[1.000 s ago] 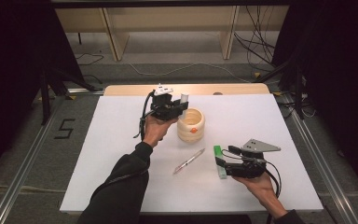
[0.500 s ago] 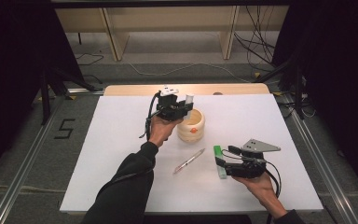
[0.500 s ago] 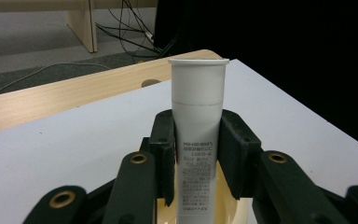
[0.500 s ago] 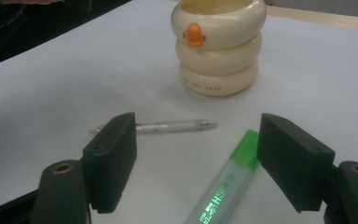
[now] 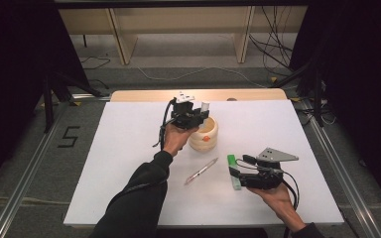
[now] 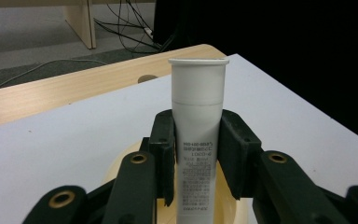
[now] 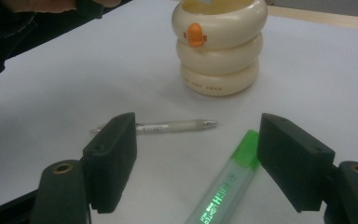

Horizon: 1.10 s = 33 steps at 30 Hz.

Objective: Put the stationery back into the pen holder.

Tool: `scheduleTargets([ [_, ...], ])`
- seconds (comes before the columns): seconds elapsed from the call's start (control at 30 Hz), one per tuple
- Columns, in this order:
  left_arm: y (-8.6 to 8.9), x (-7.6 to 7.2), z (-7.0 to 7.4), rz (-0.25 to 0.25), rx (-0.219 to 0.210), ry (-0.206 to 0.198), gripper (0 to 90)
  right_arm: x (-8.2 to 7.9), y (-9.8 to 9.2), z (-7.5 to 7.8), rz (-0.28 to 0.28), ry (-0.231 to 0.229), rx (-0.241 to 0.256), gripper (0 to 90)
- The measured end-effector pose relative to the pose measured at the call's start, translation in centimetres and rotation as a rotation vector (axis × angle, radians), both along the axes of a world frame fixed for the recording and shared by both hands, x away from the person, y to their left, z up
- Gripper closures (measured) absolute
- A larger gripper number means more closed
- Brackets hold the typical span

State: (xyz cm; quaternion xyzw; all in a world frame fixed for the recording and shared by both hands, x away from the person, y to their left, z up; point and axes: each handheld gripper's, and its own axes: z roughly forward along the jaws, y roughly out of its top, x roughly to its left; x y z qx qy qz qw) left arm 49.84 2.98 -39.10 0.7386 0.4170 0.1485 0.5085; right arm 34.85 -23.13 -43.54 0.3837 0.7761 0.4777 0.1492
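Observation:
My left gripper (image 5: 198, 117) is shut on a white tube (image 5: 204, 106) with small print on it (image 6: 198, 121), holding it upright over the mouth of a cream ringed holder (image 5: 206, 138). The holder's rim (image 6: 121, 161) lies just below the jaws. My right gripper (image 5: 238, 174) stands open near the table's front right, its jaws (image 7: 198, 158) on either side of a green highlighter (image 7: 228, 182) lying flat (image 5: 234, 171). A clear pen (image 5: 201, 171) lies between the highlighter and the holder (image 7: 219, 46), also seen as the pen (image 7: 168, 127) ahead of the jaws.
The white tabletop (image 5: 124, 148) has a wooden strip (image 5: 144, 95) along its far edge. Metal rails (image 5: 25, 173) run down both sides on the floor. Wooden shelf legs (image 5: 121, 39) and cables stand beyond the table.
My left gripper has carried the white tube rightward until it sits over the cream holder. The right gripper, pen and highlighter have stayed put.

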Motion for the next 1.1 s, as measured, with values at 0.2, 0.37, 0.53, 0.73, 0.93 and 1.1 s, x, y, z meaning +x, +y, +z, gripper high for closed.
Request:
scheduleTargets([
  [0.2, -0.3, 0.1, -0.3, 0.0, 0.009, 0.004, 68.5, 0.0, 0.0, 0.0, 0.002, -0.001, -0.001, 29.5],
  [0.37, -0.3, 0.3, -0.7, 0.006, 0.013, 0.011, 68.4, 0.0, 0.0, 0.0, 0.006, -0.004, -0.003, 29.5],
  [0.53, -0.3, 0.2, -1.0, 0.006, 0.012, 0.018, 67.7, 0.0, 0.0, 0.0, 0.004, -0.002, -0.002, 29.5],
  [0.73, -0.1, -0.6, 0.2, -0.018, 0.022, 0.017, 40.8, 0.0, 0.0, -0.1, 0.004, 0.0, -0.002, 29.5],
  [0.93, 1.1, -1.6, 1.8, -0.04, 0.019, 0.019, 29.1, 0.1, 0.0, 0.0, 0.0, -0.001, 0.002, 29.5],
  [1.1, 2.5, -2.6, 2.1, -0.054, 0.024, 0.036, 25.7, 0.1, -0.2, 0.1, -0.007, 0.003, -0.006, 29.5],
])
